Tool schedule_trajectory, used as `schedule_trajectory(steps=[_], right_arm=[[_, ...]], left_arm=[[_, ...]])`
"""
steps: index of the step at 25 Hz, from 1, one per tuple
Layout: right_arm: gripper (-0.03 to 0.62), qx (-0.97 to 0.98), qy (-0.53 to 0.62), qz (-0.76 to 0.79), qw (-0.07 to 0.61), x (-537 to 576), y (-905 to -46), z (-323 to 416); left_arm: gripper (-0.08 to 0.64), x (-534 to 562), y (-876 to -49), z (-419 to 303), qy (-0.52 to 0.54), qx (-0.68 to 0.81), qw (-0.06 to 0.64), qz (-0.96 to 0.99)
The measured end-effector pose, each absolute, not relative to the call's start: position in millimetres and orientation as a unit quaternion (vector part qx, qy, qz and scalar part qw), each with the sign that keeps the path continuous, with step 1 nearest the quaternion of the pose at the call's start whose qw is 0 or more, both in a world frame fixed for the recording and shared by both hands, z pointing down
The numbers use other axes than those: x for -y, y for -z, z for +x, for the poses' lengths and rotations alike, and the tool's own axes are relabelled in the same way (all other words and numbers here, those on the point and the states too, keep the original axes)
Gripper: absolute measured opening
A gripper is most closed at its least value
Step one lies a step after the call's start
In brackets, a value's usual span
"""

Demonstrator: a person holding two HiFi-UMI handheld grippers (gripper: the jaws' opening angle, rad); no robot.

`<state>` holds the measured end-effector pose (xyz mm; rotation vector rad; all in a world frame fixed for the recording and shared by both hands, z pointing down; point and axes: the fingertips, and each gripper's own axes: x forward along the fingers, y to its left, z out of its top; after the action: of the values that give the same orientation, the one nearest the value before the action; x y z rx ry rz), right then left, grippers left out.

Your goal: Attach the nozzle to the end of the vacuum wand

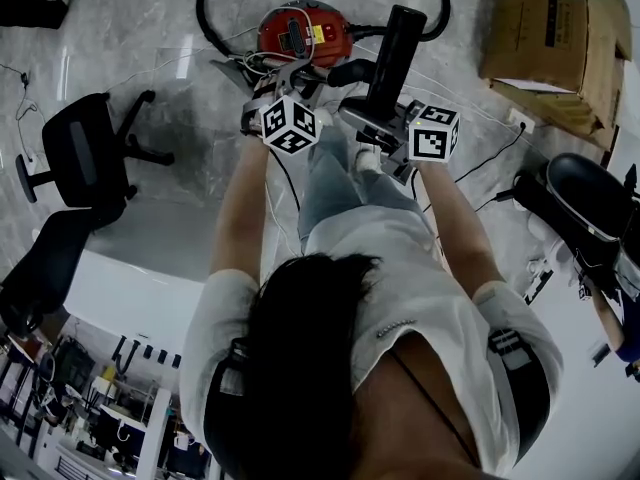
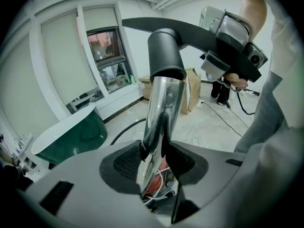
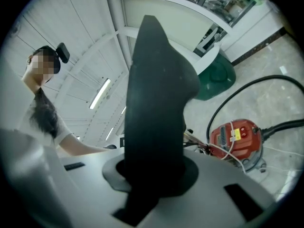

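My left gripper [image 2: 154, 153] [image 1: 283, 86] is shut on a shiny chrome vacuum wand [image 2: 159, 108], which rises steeply from its jaws. The black nozzle [image 2: 166, 51] has its round collar over the wand's upper end, its flat blade stretching sideways. My right gripper [image 3: 152, 175] [image 1: 372, 116] is shut on that black nozzle [image 3: 156, 103] [image 1: 393, 53]; in the left gripper view it shows at the upper right [image 2: 232, 46]. The red vacuum cleaner [image 1: 300, 30] [image 3: 235, 139] sits on the floor beyond both grippers, its black hose [image 1: 440, 8] looping round it.
Black office chairs [image 1: 80, 153] stand at the left and another seat [image 1: 590, 208] at the right. Cardboard boxes [image 1: 555, 38] are stacked at the top right. Thin cables [image 1: 490, 168] trail over the marble floor. A white and green curved counter [image 2: 71, 137] is behind.
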<state>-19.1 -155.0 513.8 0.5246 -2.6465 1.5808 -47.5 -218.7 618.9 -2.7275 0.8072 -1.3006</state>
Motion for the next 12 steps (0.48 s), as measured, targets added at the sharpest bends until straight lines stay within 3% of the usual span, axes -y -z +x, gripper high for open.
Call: schedule_trajectory(steps=[12], right_arm=[[0.072, 0.862, -0.481, 0.153, 0.051, 149.5, -516.9, -34.2]], left_arm=[[0.156, 217.3, -620.0, -53.9, 0.413, -0.252, -0.003, -0.875]])
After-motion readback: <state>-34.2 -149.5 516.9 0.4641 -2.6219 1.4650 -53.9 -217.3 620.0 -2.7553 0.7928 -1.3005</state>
